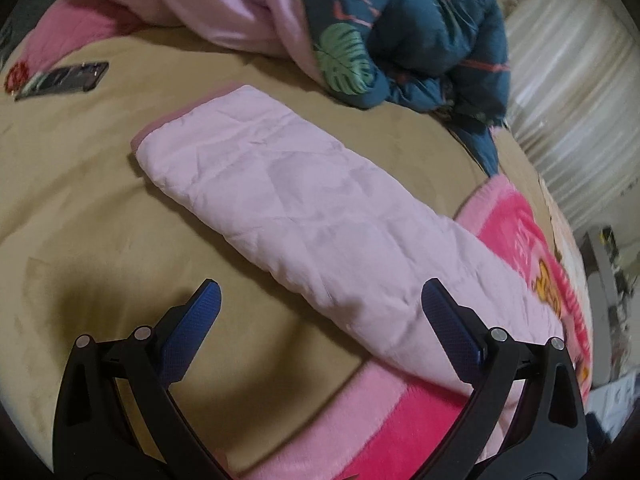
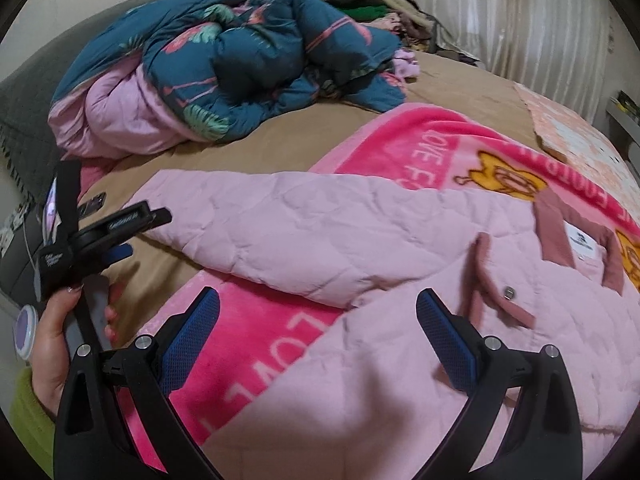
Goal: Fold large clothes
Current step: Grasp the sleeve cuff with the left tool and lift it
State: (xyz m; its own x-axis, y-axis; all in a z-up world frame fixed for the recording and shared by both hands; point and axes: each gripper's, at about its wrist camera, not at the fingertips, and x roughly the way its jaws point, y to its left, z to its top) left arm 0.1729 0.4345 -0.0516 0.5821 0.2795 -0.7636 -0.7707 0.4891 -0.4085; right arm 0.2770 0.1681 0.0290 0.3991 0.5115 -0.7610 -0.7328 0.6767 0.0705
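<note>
Jacket on "LOVE" blanket

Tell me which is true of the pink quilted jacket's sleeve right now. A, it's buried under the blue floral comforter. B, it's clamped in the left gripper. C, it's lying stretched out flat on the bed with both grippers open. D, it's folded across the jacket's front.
C: the sleeve lies extended across the tan bedsheet, and both the left gripper and right gripper have their jaws apart, holding nothing.
</note>
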